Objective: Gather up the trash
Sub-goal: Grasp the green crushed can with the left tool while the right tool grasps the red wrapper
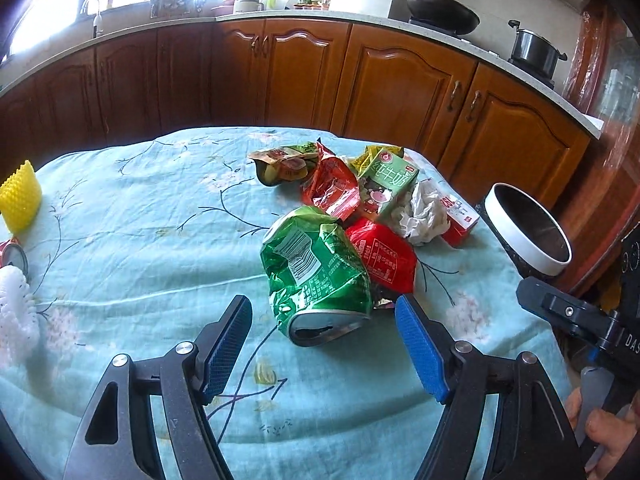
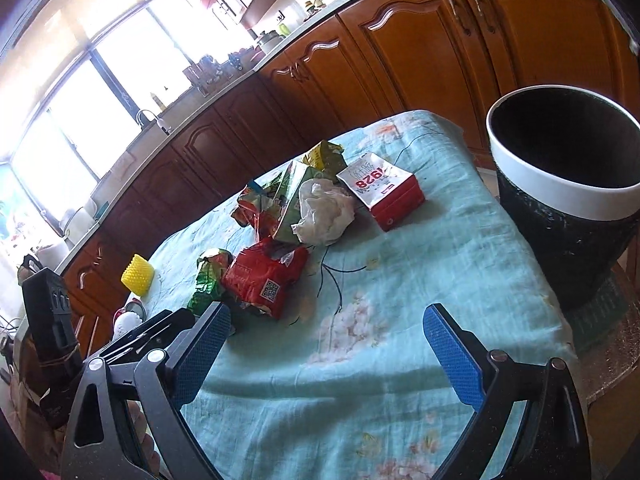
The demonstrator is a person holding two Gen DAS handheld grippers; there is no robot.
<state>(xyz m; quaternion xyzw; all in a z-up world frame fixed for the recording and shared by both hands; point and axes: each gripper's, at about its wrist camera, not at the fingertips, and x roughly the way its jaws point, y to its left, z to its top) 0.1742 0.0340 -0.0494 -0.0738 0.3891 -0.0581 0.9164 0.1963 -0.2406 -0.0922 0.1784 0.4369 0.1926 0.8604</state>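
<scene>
A pile of trash lies on the table with the light-blue floral cloth (image 1: 132, 248). Nearest is a crumpled green snack bag (image 1: 316, 272), then a red bag (image 1: 382, 258), a green milk carton (image 1: 390, 186), a crumpled white tissue (image 1: 424, 212) and a red-and-white box (image 1: 460, 216). My left gripper (image 1: 324, 314) is open, its blue pads on either side of the green bag's near end. My right gripper (image 2: 326, 326) is open and empty over bare cloth, right of the red bag (image 2: 264, 276). The box (image 2: 384, 190) and tissue (image 2: 324, 212) lie farther off.
A black bin with a white rim (image 2: 568, 184) stands off the table's right edge, also in the left wrist view (image 1: 528, 226). A yellow spiky sponge (image 1: 20, 196), a red can (image 1: 12, 256) and a white fluffy item (image 1: 14, 312) sit at the table's left. Wooden kitchen cabinets (image 1: 280, 72) run behind.
</scene>
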